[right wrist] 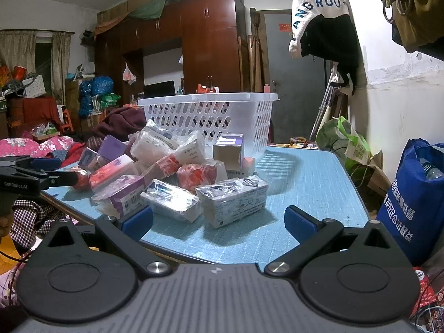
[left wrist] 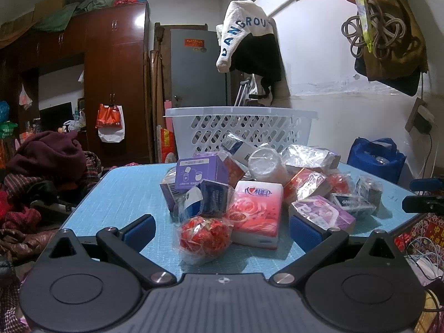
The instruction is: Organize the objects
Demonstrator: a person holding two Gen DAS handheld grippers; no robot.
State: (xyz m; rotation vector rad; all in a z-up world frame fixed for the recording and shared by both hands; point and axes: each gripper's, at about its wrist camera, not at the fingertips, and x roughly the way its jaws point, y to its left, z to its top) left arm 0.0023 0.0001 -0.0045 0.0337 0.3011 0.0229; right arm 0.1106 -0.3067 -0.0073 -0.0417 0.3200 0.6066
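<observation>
**Both tools open at the near edge of the pile**

Your left tool (left wrist: pixel 220 231) is spread wide with nothing between its blue pads; a red ball in clear wrap (left wrist: pixel 204 236) sits on the worktop (left wrist: pixel 122 191) in the gap between its fingers, not touching them. Just behind it lies a pink tissue pack (left wrist: pixel 256 216), and beside that a purple box (left wrist: pixel 201 173) leaning on the heap.

Your right tool (right wrist: pixel 218 223) is also wide open and holds nothing. Directly ahead of it lie two wrapped boxes (right wrist: pixel 231 199) side by side, the nearest things to its tips.

The rest of the packets are heaped in the middle of the blue worktop. The white basket (right wrist: pixel 211 116) stands upright at the far edge, just behind the pile, with one packet leaning against its wall.
</observation>
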